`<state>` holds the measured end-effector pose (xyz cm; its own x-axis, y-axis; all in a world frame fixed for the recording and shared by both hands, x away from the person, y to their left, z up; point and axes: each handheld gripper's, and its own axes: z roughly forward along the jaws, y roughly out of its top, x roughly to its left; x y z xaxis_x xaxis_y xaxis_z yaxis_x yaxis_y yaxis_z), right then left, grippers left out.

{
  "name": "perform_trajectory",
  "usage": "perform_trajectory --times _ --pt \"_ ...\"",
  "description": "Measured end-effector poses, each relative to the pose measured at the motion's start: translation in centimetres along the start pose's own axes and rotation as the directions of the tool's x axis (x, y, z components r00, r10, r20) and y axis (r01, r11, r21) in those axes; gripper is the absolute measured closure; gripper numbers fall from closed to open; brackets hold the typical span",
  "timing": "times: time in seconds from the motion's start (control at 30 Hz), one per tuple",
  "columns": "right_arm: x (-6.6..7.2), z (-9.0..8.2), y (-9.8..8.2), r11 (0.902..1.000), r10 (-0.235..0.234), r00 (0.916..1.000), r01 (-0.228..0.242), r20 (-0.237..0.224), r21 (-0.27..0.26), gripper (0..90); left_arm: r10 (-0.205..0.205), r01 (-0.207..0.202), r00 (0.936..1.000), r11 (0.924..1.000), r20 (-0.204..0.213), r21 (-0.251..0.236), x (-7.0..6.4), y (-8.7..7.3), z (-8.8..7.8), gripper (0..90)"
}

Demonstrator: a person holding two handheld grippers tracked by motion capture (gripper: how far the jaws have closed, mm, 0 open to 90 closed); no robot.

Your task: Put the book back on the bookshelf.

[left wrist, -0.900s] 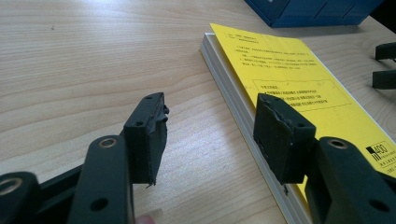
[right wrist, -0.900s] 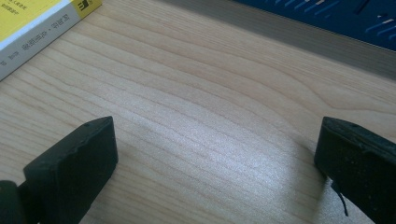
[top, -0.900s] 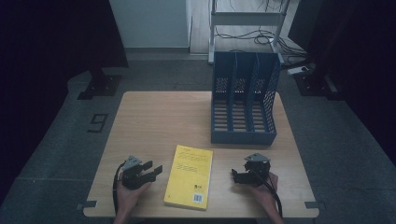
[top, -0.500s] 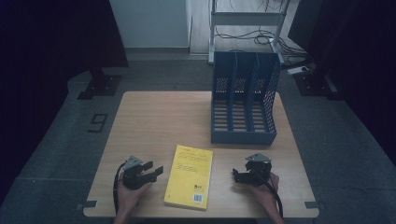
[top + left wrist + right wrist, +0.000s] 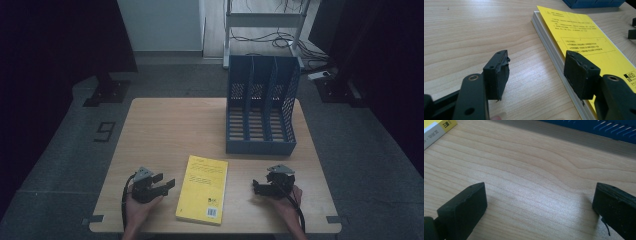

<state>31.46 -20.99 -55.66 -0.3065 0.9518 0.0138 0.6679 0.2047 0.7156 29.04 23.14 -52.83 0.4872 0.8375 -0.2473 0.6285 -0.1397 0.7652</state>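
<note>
Wooden table bears a stiff, slick yellow paperback, best pinched at its left edge by the empty, gaping left gripper; right gripper likewise agape.

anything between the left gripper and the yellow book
Nothing visible. The left gripper rests on the wooden table with its fingers open, pointing at the flat yellow paperback book. Bare wood separates them in the high view; in the left gripper view, one finger overlaps the book's edge.

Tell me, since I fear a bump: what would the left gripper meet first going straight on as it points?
Probably the yellow book: the open left gripper points at its near edge, bare table between.
</note>
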Motion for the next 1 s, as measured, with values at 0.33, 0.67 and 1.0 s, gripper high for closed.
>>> perform_trajectory --times 0.33,0.67,1.0 --pt "-0.1 -0.5 -0.1 0.9986 0.050 0.9982 -0.049 0.033 -0.022 12.8 -0.013 0.013 0.9998 0.9999 -0.018 0.001 0.0 0.0 0.0 32.6" --pt "0.0 -1.6 0.5 0.9943 0.075 0.9972 -0.075 0.002 -0.076 13.1 -0.011 0.011 0.9997 0.9999 -0.020 0.004 0.1 -0.1 0.0 31.6" --pt "2.1 -2.8 1.5 0.9910 0.040 0.9980 -0.046 -0.048 -0.126 14.7 -0.011 0.011 0.9999 0.9998 0.005 0.017 0.1 0.0 -0.2 30.5"
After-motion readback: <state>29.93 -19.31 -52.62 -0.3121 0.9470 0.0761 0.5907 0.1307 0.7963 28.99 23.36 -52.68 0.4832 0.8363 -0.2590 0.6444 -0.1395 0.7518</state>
